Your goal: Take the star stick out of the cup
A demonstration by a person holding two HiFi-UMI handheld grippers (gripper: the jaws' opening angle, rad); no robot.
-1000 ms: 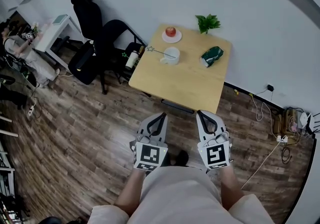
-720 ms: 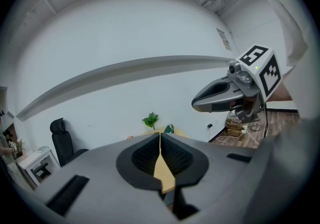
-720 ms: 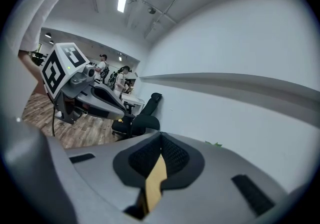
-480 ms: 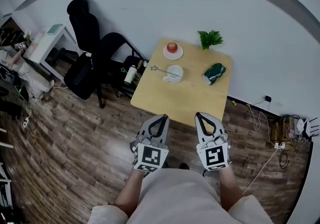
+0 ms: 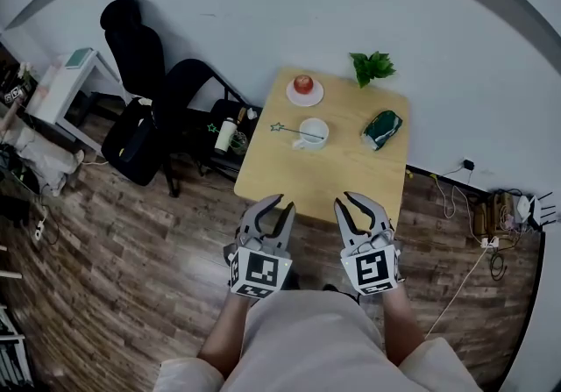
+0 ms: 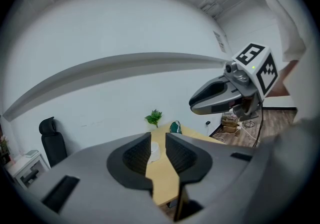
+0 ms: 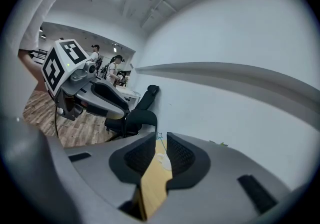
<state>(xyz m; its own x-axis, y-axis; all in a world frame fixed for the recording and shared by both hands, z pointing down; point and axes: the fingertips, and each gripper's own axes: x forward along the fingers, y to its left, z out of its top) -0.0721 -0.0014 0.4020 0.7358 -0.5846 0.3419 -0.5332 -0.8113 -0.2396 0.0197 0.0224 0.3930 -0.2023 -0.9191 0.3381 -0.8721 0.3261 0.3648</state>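
Note:
A white cup (image 5: 313, 133) stands on the light wooden table (image 5: 316, 180). The thin star stick (image 5: 290, 130) leans out of it to the left, its star tip past the rim. My left gripper (image 5: 274, 203) and right gripper (image 5: 358, 202) hover side by side over the table's near edge, well short of the cup. Both are open and hold nothing. In the left gripper view the cup (image 6: 154, 152) shows far off in the narrow gap of the left gripper (image 6: 158, 154). In the right gripper view the cup (image 7: 161, 159) and the star (image 7: 159, 135) show beyond the right gripper (image 7: 161, 155).
An apple on a plate (image 5: 304, 86), a small green plant (image 5: 372, 66) and a green bag (image 5: 383, 129) share the table. Black office chairs (image 5: 149, 118) and a bottle (image 5: 227, 133) stand left of it. Cables (image 5: 486, 232) lie on the wooden floor at the right.
I have come closer: the table is nearer and both grippers now reach its near edge. Their jaws look more spread than before.

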